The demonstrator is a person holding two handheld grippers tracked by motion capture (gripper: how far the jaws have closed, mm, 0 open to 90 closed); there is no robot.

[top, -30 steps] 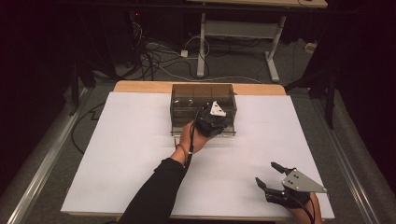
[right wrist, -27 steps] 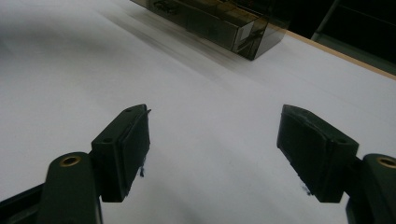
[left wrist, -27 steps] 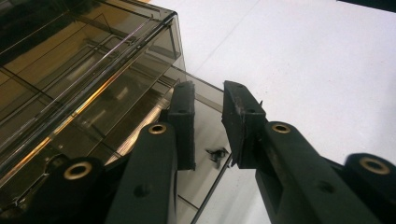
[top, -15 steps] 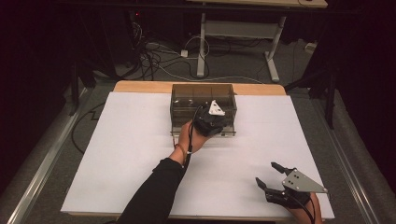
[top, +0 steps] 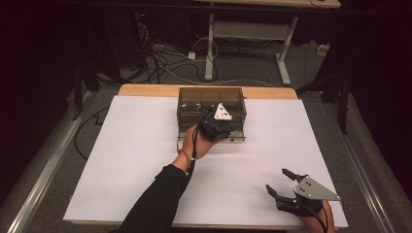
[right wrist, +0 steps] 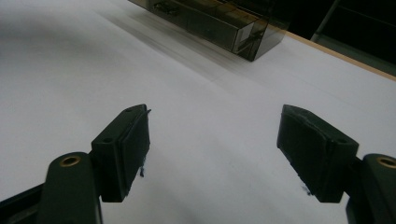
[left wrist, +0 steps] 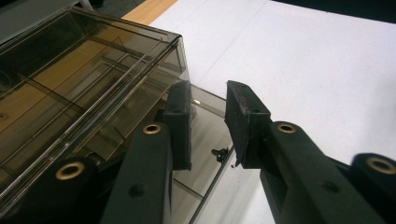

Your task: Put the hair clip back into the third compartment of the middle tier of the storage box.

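Smoked-plastic drawer box (top: 212, 103) is set at the far middle of the white table (top: 121, 160). Its pulled-out drawer (left wrist: 205, 154) is straddled by the left gripper (left wrist: 208, 122), jaws just opening (nothing clamped). Right gripper (top: 282, 182) is held wide open near the front edge.

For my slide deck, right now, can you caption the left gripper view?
Left hand-held gripper, jaws slightly apart, nothing clamped, at the smoked-plastic drawer box on the white table.
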